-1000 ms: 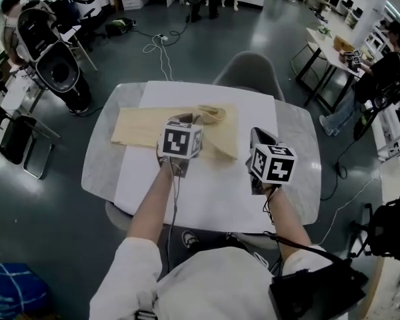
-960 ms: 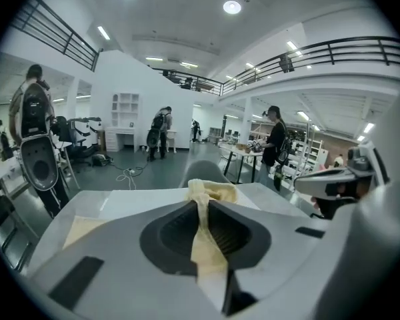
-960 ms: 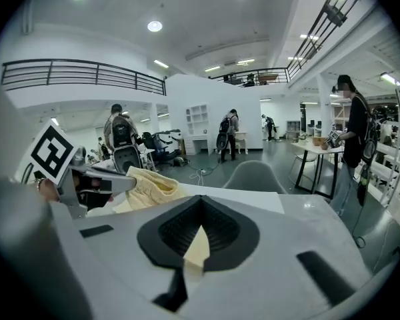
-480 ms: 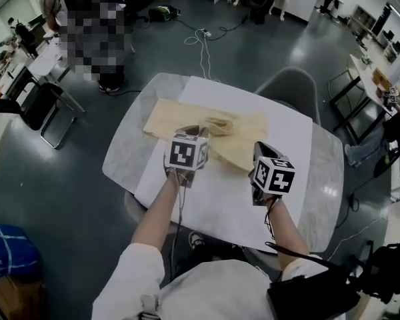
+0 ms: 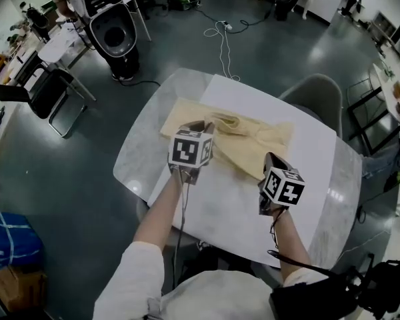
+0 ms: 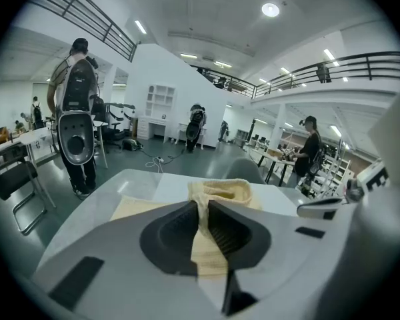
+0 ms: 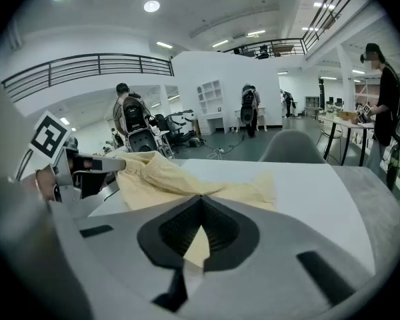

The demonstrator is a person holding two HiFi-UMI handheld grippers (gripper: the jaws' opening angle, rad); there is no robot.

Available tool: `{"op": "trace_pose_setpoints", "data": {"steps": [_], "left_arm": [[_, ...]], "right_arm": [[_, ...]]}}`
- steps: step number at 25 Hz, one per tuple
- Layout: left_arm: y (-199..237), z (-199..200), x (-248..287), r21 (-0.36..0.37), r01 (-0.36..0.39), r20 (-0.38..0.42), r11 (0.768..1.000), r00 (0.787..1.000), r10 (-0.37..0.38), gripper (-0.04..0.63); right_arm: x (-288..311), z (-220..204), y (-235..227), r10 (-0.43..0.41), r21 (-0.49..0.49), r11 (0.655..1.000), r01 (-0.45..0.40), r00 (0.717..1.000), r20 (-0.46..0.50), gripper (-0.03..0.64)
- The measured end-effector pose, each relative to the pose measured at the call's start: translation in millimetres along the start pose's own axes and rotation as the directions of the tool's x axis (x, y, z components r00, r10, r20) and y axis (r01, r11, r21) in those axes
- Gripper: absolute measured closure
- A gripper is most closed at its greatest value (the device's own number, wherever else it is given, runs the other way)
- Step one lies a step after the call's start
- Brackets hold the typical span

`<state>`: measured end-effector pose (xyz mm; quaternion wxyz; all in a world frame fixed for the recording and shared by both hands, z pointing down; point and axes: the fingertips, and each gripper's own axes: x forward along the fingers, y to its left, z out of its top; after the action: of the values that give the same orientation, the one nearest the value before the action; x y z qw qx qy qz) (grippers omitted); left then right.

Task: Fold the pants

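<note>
Pale yellow pants [image 5: 237,139] lie partly folded on the white sheet [image 5: 247,205] over the round grey table [image 5: 137,159]. My left gripper [image 5: 199,127] is shut on a bunched edge of the pants [image 6: 210,202], lifted off the table; the cloth runs up between its jaws. My right gripper [image 5: 269,162] is shut on another edge of the pants [image 7: 200,199], with a flap of cloth pinched between its jaws. In the right gripper view the fabric [image 7: 167,175] stretches from its jaws across to the left gripper [image 7: 103,164].
A grey chair [image 5: 320,95] stands at the table's far side. A black chair [image 5: 50,95] and a person with a stroller-like device [image 5: 113,35] are off to the left. Cables [image 5: 223,35] lie on the floor beyond the table.
Both grippers have drawn nearer to me and lower, dragging the held pants edges toward the near side; the head view has swung so the table sits more to the right.
</note>
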<state>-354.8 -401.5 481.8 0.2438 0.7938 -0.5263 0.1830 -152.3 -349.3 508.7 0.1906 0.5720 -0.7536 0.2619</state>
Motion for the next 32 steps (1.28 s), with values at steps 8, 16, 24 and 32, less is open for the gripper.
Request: {"op": "trace_pose_setpoints", "data": {"steps": [8,16,24,32], "left_arm": [[89.1,4.2,14.4,-0.094,-0.074,0.036,0.993,0.996,0.078,0.551],[204.7,-68.4,44.0,-0.259,-0.272,-0.009,0.927,0.960,0.280,0.485],[175.7,-85.8,26.0,-0.218,-0.286,0.009,0.933,0.955,0.295,0.448],[105.2,-71.7,31.0,-0.156,-0.220,0.047,0.963,0.972,0.230,0.448]], "right_arm": [[50.1,2.0,17.2,-0.004,0.017,1.000,0.004,1.000,-0.009,0.624],[69.1,-14.2,15.0,-0.023,0.010,1.000,0.023,0.999,-0.032,0.624],[56.7,-29.7,4.5,-0.041,0.030,0.999,0.042,0.998,-0.036,0.624],[24.1,-34.1,-26.7,-0.070,0.073,0.995,0.070,0.998,-0.007,0.624]]}}
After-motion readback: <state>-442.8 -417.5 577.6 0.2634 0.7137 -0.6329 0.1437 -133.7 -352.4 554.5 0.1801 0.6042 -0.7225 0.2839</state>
